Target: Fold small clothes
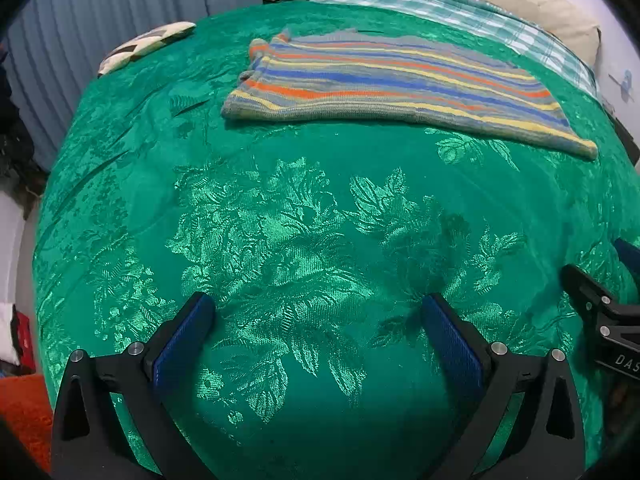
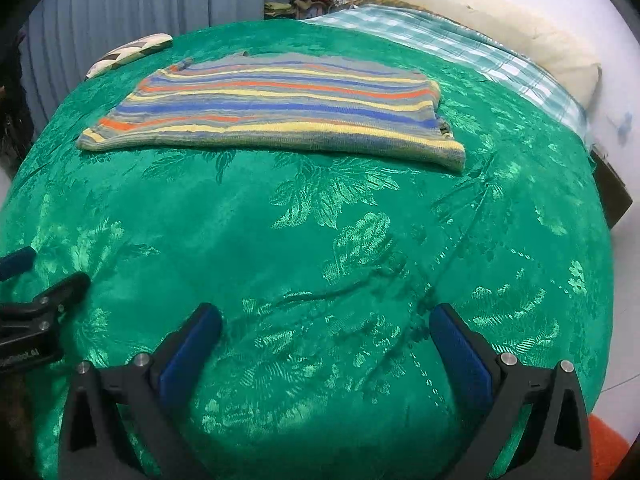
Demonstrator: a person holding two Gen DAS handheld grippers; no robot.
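A folded striped knit sweater [image 1: 384, 84] lies flat on the bed's glossy green floral damask bedspread [image 1: 280, 240]. The left claw [image 1: 318, 316] and right claw [image 2: 326, 326] both gape wide and empty, well short of it.

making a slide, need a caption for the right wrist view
Open right tool over a green bedspread, a folded striped sweater lying flat beyond it.
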